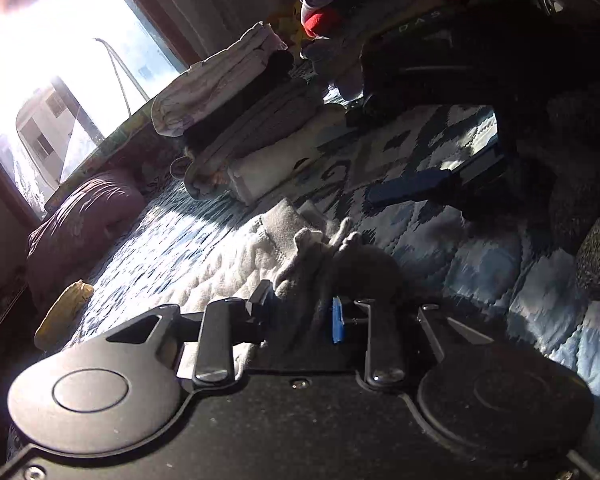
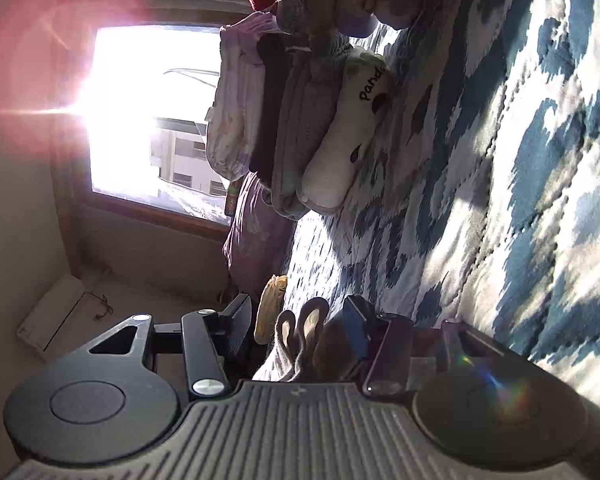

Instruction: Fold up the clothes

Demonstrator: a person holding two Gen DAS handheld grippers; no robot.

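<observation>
A pale grey fleece garment (image 1: 300, 256) lies bunched on the blue and white quilt (image 1: 480, 260). My left gripper (image 1: 300, 312) is shut on its near edge, and fabric fills the gap between the fingers. In the left wrist view my right gripper sits upper right above the quilt, showing a blue-padded finger (image 1: 412, 190) and a dark gloved hand (image 1: 572, 208) behind it. In the right wrist view my right gripper (image 2: 300, 320) is shut on folds of grey fabric (image 2: 287, 352). I cannot tell whether this is the same garment.
A stack of folded clothes (image 1: 251, 120) (image 2: 291, 120) stands near the bright window (image 1: 39, 60). Loose clothes (image 1: 332, 4) are heaped at the far end. A pink pillow (image 1: 79, 224) and a yellow item (image 1: 63, 312) lie by the bed's edge.
</observation>
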